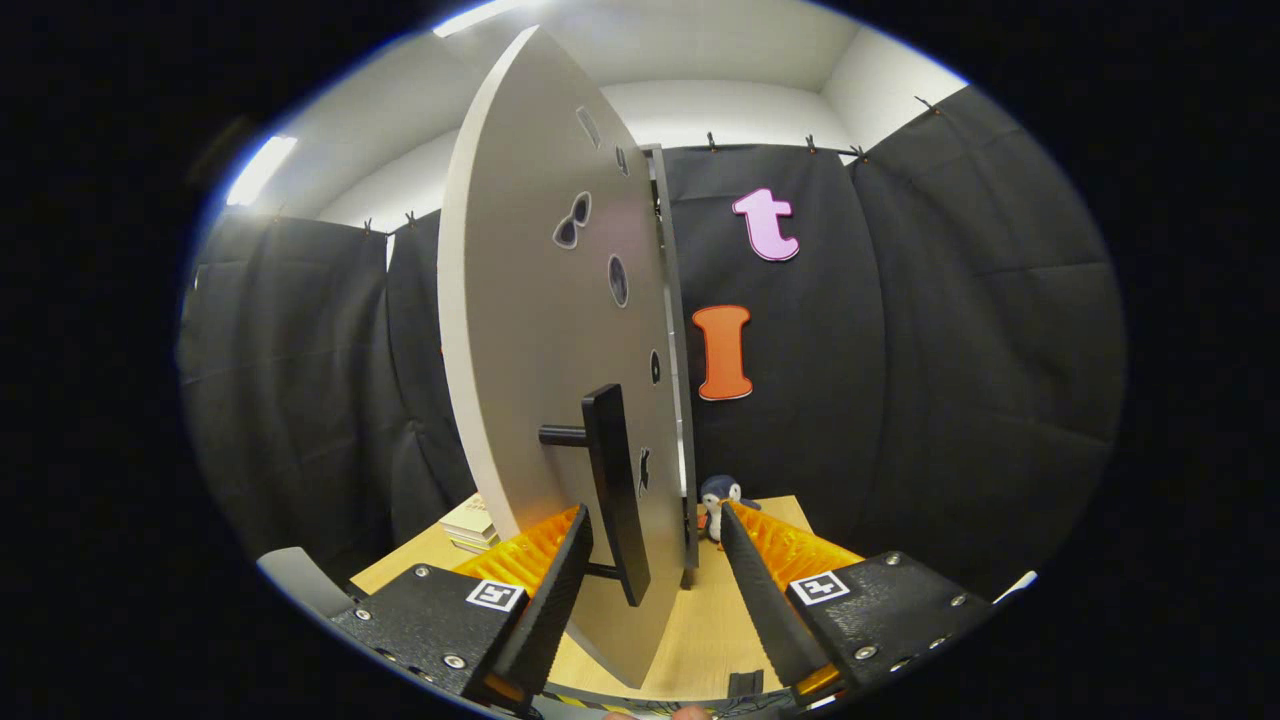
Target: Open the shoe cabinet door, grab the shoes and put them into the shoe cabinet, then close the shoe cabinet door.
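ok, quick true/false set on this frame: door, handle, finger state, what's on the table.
1. The gripper is open. True.
2. Both fingers press the black handle. False: it stands between them, with a clear gap on the right finger's side.
3. The cabinet door is fully shut. False: it stands swung out, seen nearly edge-on.
4. A penguin toy stands on the table beyond the fingers. True.
5. Books lie left of the door. True.

A: The cabinet door [545, 330], seen nearly edge-on, hides the cabinet's inside; no telling what's in there.

B: It also covers most of the books [470, 527] and part of the penguin toy [719, 497] on the far tabletop [700, 640].
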`<action>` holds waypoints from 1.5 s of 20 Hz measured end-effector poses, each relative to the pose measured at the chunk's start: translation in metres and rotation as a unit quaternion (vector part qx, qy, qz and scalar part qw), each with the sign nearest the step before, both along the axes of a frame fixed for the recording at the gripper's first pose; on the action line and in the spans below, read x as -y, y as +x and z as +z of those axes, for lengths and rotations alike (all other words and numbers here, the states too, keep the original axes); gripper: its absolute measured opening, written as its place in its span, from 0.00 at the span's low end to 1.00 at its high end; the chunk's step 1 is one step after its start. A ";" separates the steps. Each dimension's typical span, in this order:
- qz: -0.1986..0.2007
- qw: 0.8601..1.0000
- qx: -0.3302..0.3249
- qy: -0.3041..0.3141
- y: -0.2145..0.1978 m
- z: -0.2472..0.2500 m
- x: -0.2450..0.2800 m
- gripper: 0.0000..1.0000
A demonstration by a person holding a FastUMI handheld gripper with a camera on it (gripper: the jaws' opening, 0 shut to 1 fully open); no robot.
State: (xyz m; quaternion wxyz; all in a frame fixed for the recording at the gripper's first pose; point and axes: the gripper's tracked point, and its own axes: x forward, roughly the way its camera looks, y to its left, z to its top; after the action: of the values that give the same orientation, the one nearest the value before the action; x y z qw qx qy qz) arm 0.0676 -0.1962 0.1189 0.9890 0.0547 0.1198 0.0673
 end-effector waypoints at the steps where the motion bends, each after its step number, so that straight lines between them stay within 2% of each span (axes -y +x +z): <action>1: 0.001 1.000 -0.003 0.002 0.000 -0.001 -0.005 0.82; 6: 0.012 1.000 -0.013 0.004 0.011 -0.003 -0.035 0.82; 12: 0.022 1.000 -0.017 0.002 0.028 -0.004 -0.103 0.82; 22: 0.014 1.000 -0.009 0.001 0.103 -0.012 -0.222 0.82; 30: -0.008 1.000 -0.013 -0.008 0.149 -0.013 -0.272 0.82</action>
State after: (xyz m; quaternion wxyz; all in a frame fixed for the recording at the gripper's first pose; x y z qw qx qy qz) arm 0.2170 0.0758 0.1055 0.9882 0.0490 0.1331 0.0579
